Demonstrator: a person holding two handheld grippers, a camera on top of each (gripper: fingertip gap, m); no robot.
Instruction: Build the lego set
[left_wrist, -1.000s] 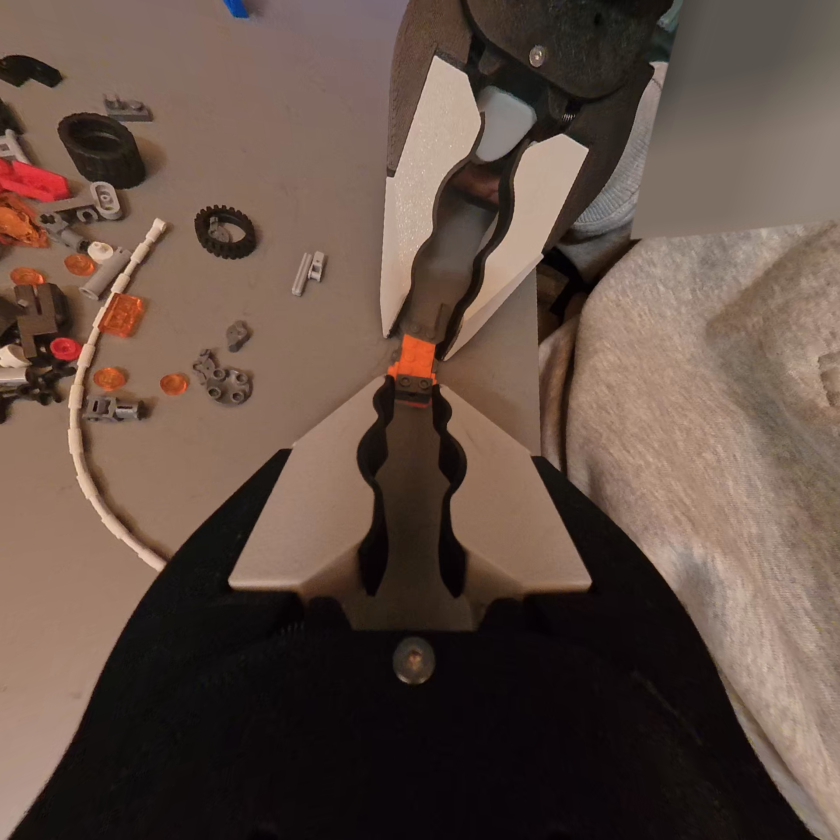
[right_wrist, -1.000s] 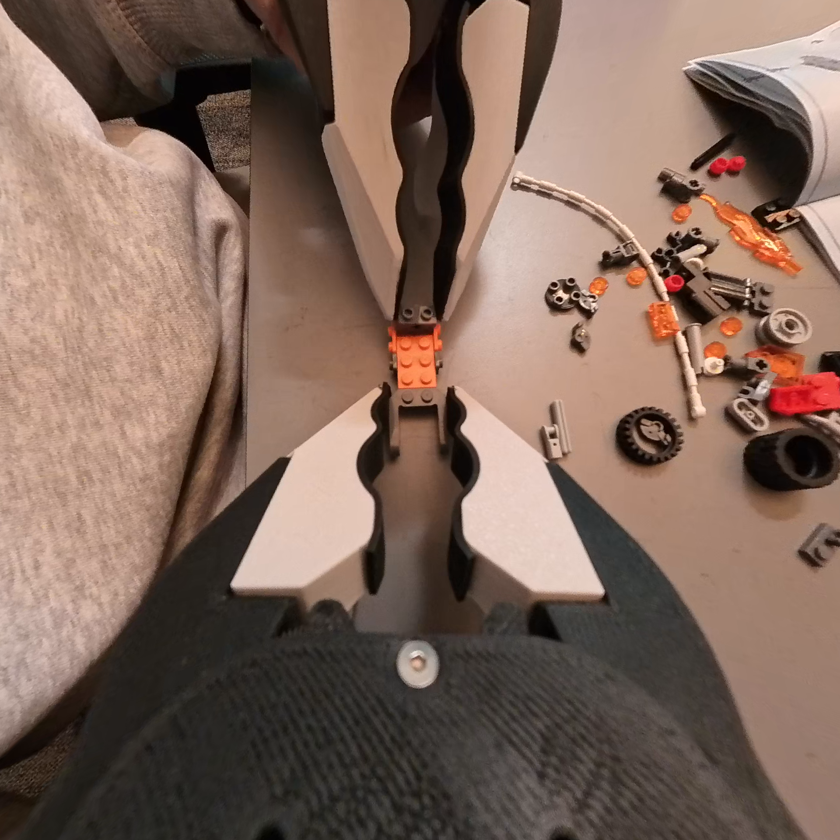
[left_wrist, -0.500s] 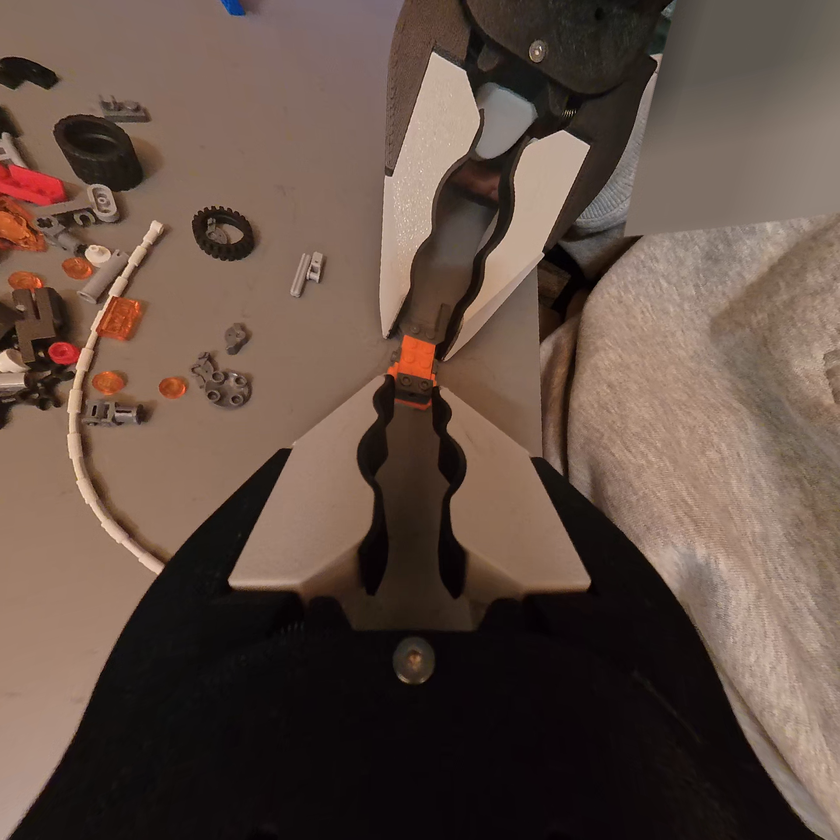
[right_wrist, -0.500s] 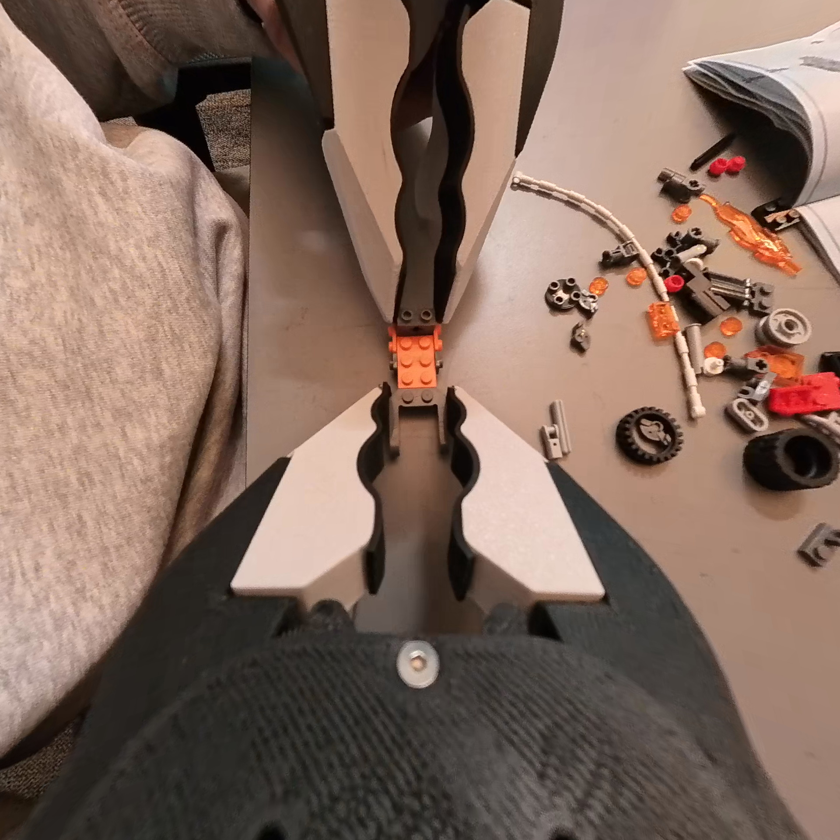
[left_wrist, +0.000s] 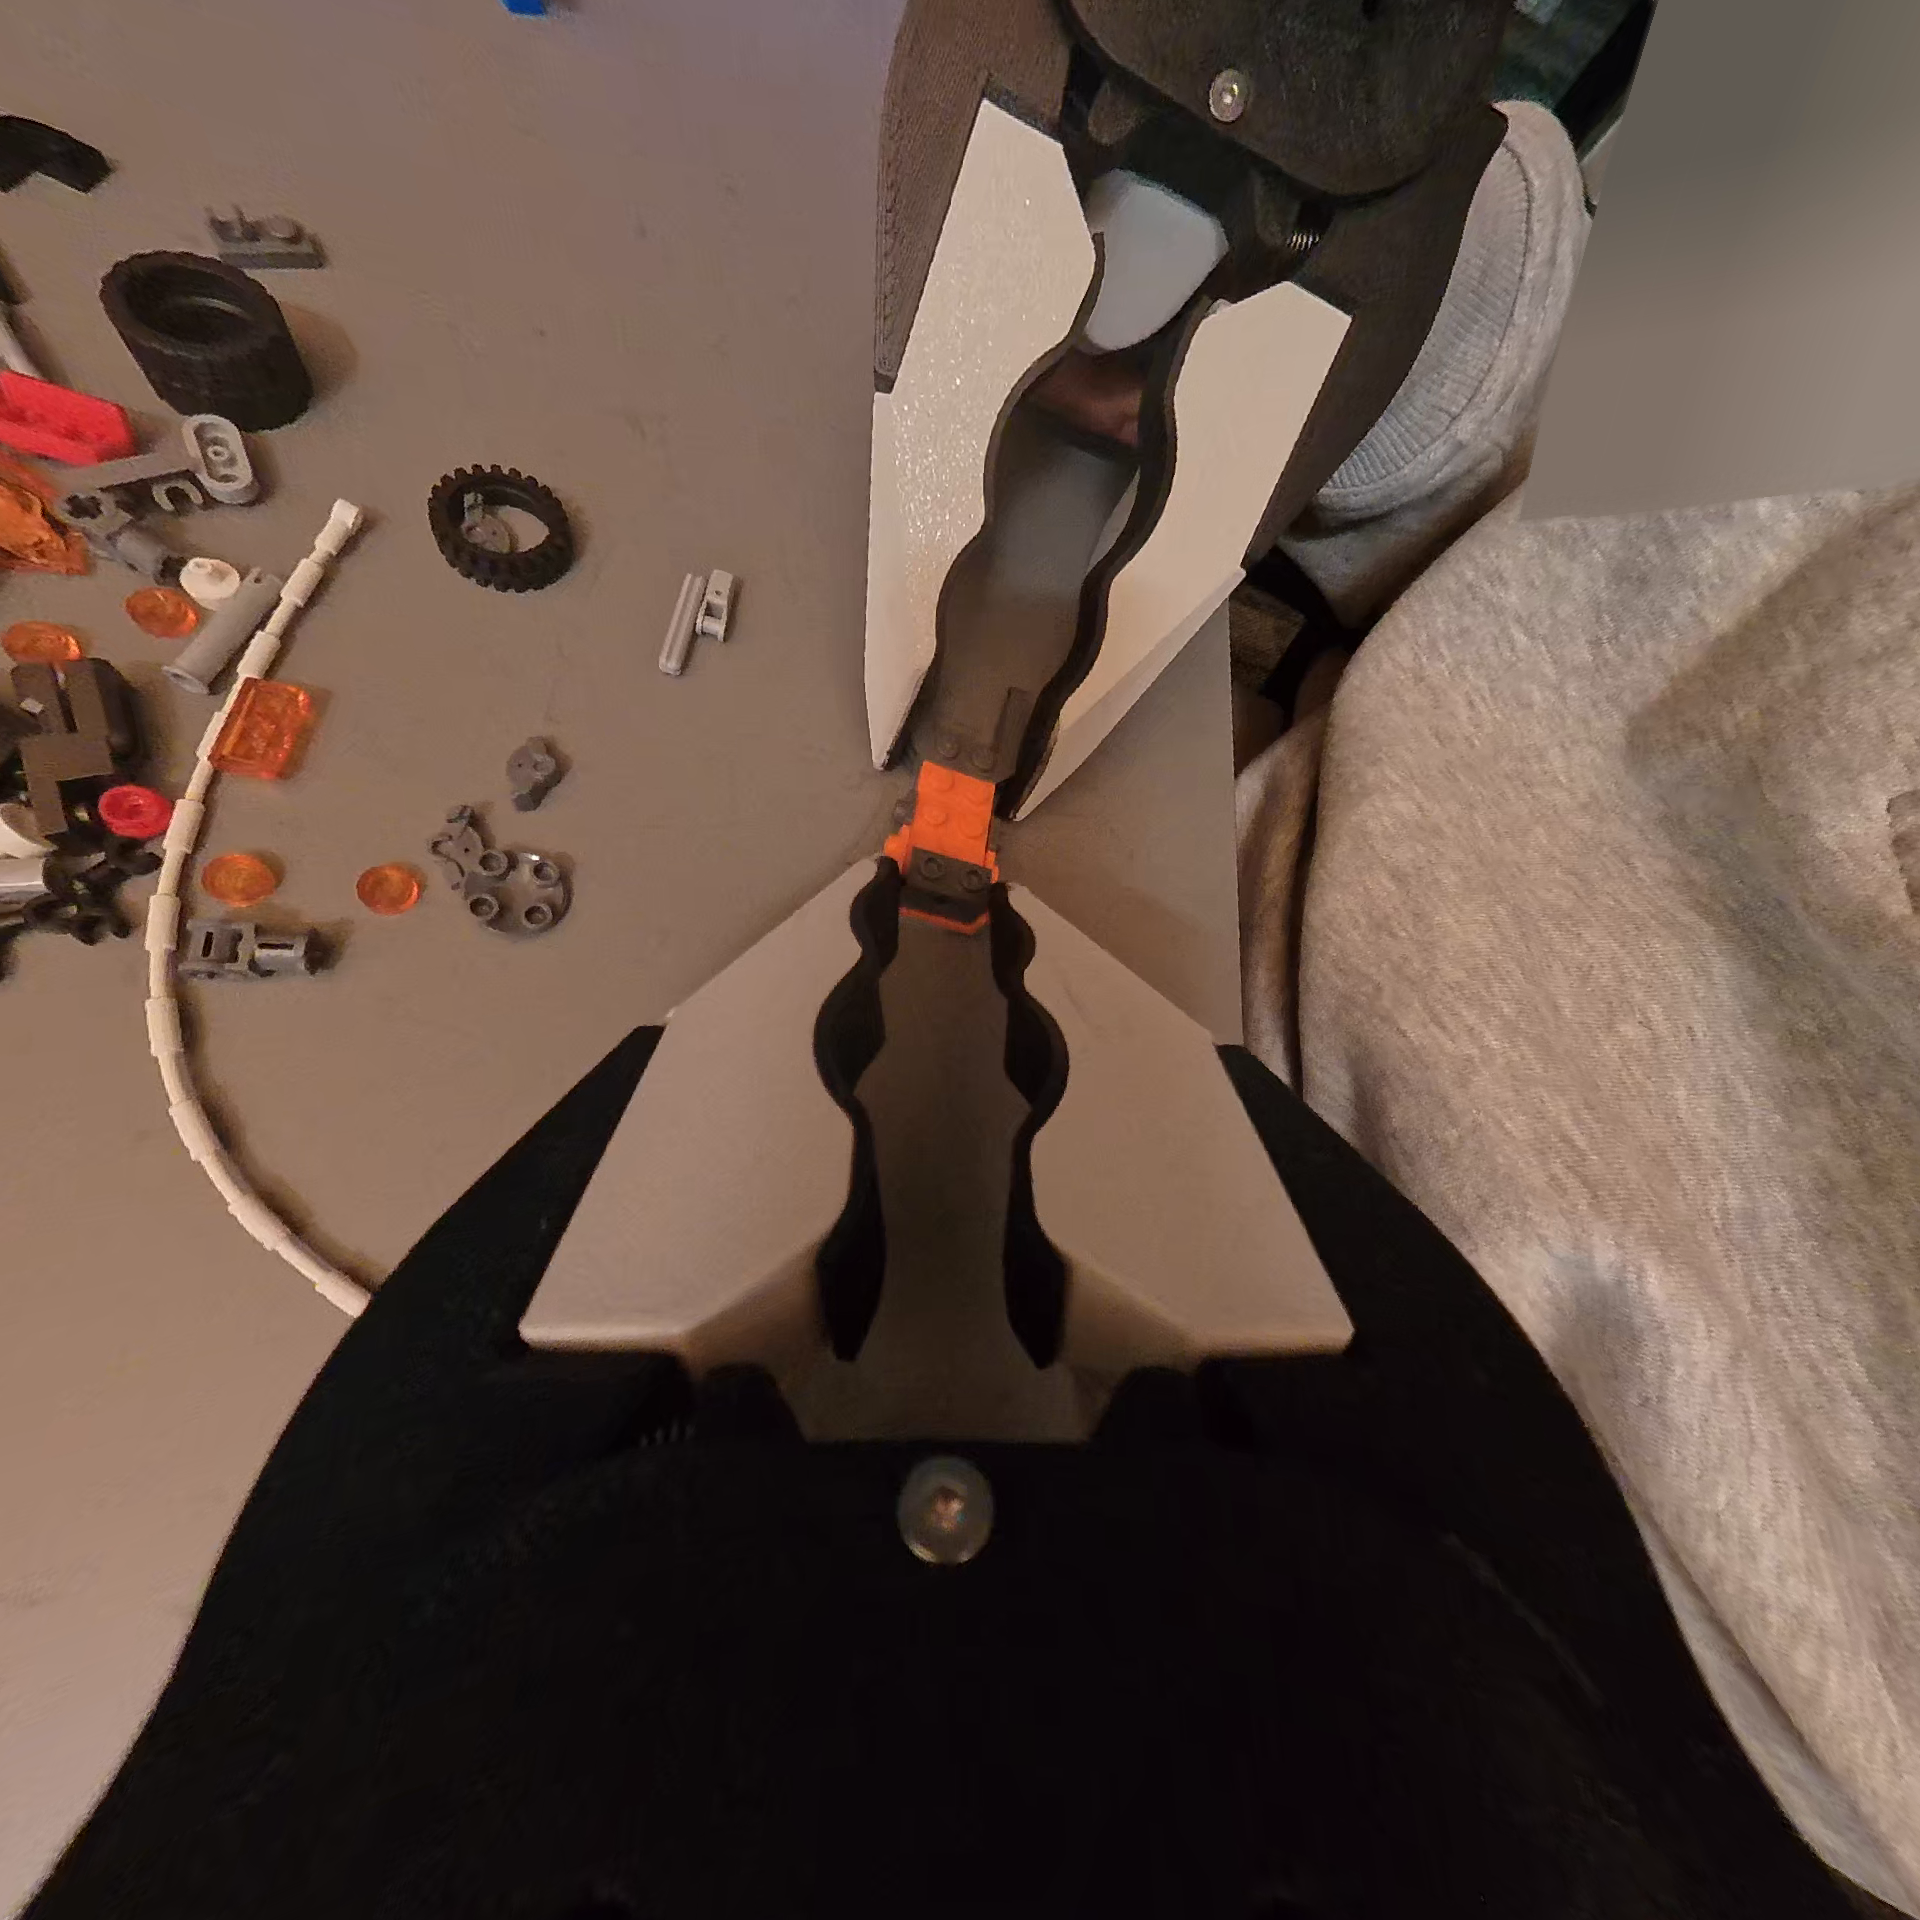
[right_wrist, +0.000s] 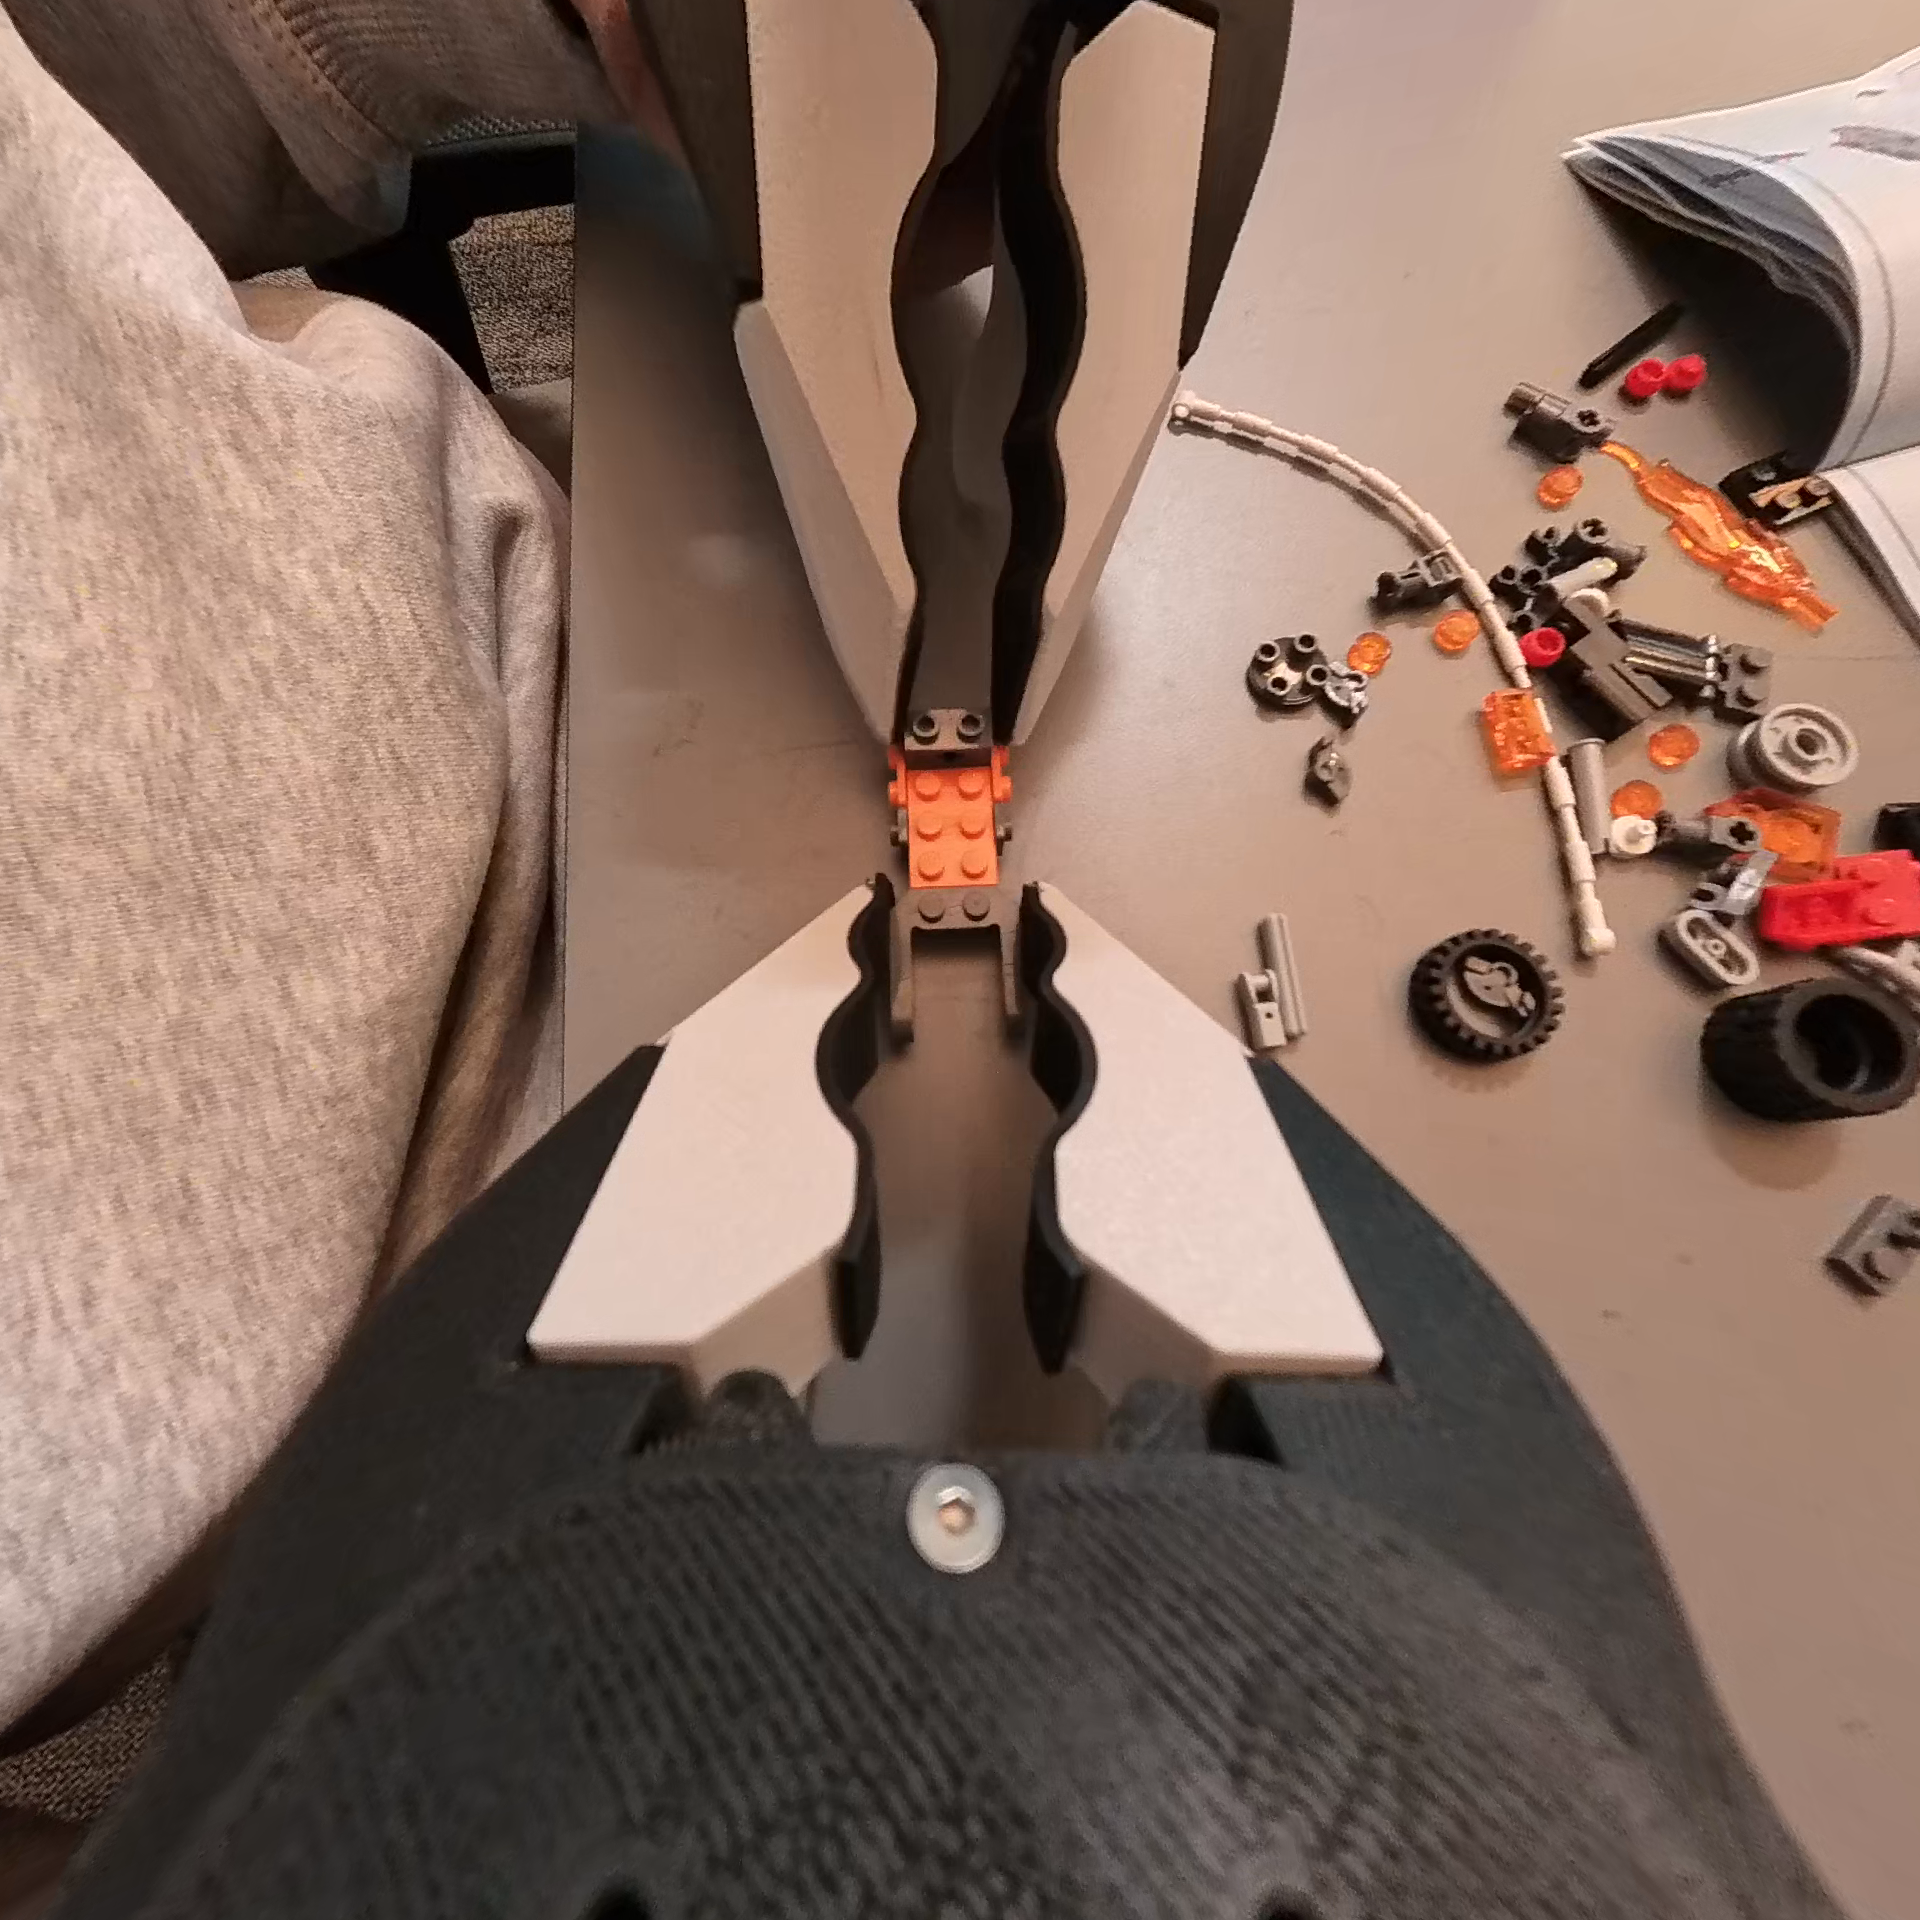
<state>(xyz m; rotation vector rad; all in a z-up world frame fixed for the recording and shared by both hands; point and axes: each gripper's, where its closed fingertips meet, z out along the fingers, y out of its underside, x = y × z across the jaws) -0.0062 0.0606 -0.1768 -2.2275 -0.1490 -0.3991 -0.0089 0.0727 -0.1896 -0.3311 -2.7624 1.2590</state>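
A small orange and dark grey lego assembly (left_wrist: 951, 836) is held between both grippers, tip to tip, just above the grey table near its edge. My left gripper (left_wrist: 943, 902) is shut on its near dark grey end. My right gripper (right_wrist: 956, 914) is shut on the other dark grey end, a forked piece; the orange studded plate (right_wrist: 948, 826) shows between the two. Each gripper also appears opposite in the other's view: the right one in the left wrist view (left_wrist: 961, 753), the left one in the right wrist view (right_wrist: 948, 727).
Loose lego parts lie on the table (left_wrist: 582, 312): a small black tyre (left_wrist: 501, 528), a fat black tyre (left_wrist: 208, 338), a white flexible hose (left_wrist: 197, 914), orange round tiles, grey bits. An open booklet (right_wrist: 1787, 197) lies at the far right. A person's grey sleeve (left_wrist: 1621, 935) borders the table edge. Less than 4 cm separates the two grippers' tips.
Almost nothing: both grippers keep their hold on the assembly, and it has shifted very slightly over the table.
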